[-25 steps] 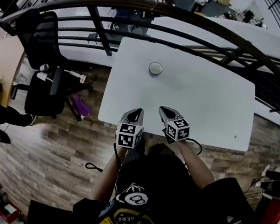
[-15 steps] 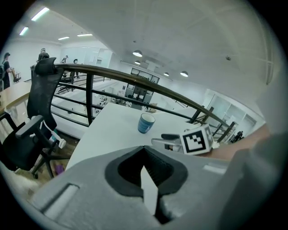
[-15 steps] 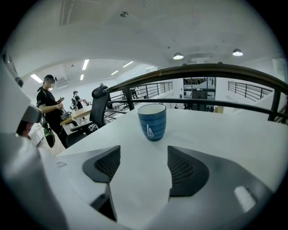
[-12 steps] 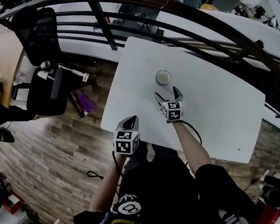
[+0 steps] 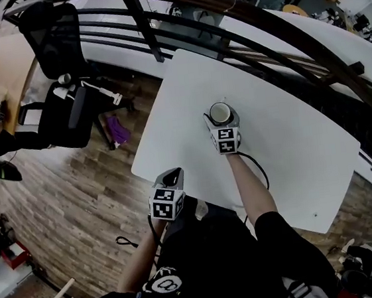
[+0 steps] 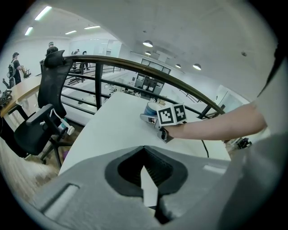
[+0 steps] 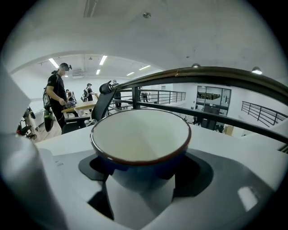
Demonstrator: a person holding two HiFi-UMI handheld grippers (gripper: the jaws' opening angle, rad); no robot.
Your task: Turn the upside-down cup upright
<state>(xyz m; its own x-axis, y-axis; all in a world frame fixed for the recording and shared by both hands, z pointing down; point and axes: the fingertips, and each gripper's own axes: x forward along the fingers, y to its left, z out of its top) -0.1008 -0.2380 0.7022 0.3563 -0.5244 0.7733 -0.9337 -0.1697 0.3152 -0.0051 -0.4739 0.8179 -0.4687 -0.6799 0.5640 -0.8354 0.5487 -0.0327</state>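
Observation:
On the white table [image 5: 291, 133] stands a blue cup [image 5: 220, 112] with a brown rim, and a white hollow faces up [image 7: 140, 134]. My right gripper [image 5: 221, 118] has reached it with its jaws wide, one on either side of the cup's blue wall. In the right gripper view [image 7: 141, 182] I see no pad pressing on the cup. My left gripper [image 5: 170, 176] hangs at the table's near edge, shut and empty [image 6: 145, 179]. From the left gripper view the cup [image 6: 149, 108] shows just past the right gripper's marker cube.
A dark curved railing [image 5: 157, 11] runs close behind the table's far edge. A black office chair [image 5: 63, 92] stands on the wooden floor to the left, with a purple object [image 5: 116, 129] near it. People stand at desks far off.
My right gripper went from the near edge out to the cup, and its jaws opened around it. The left gripper sank a little and stayed shut.

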